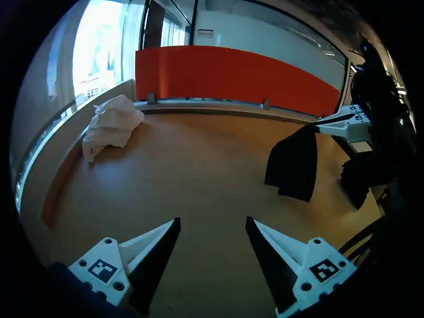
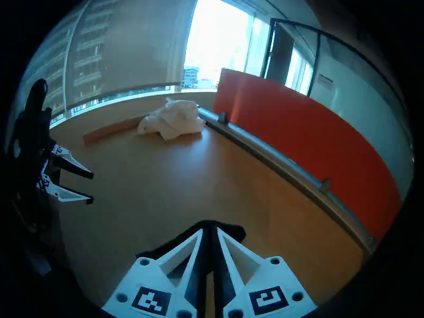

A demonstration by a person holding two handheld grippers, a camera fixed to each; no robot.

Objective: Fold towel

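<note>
Black towel (image 1: 291,164) hangs limp from my right claw (image 2: 210,229), pinched tight above the wooden table (image 1: 201,159); my left claw (image 1: 212,221) gapes wide, empty. Folding looks barely begun, I judge.

A wooden table (image 1: 201,159) bears a crumpled white towel (image 1: 111,127).

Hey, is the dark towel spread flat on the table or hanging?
Hanging. The right gripper pinches one edge of the dark towel, which droops in a bunch over the table.
</note>
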